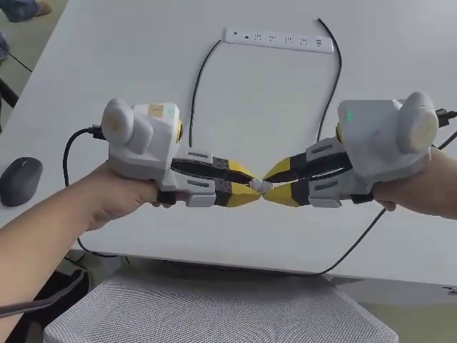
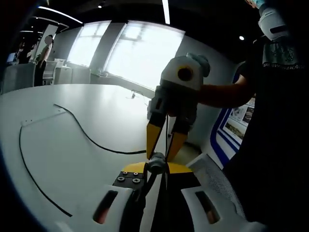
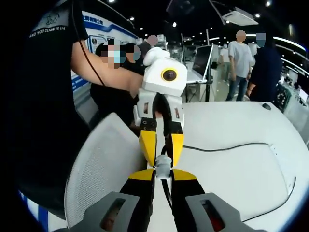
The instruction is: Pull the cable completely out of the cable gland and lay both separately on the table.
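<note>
- Yellow-tipped jaws of the left gripper and the right gripper meet tip to tip, the two tools pointing straight at each other.
- Pinched where the tips meet is the small pale cable gland. In the left gripper view it sits right at that gripper's own tips, which are drawn narrow onto it.
- A thin black cable leaves the gland and runs back between the right gripper's own jaws, toward its body. Those jaws are also drawn narrow and close on the cable just behind the gland. In the left gripper view the same black line shows between the facing pair of yellow jaws.
- The cable sits in the gland, and both are held up off the surface between the two tools.
- Below and beyond both grippers lies a white table, and the meeting tips hang near its close edge.
- Far beyond the tips, at the table's distant side, lies a white power strip. A black cord runs from it toward the left gripper.
- Out past the left gripper's body, on its outer side, rests a dark mouse.
- Nearer the person than both tools stands a grey mesh chair back.
</note>
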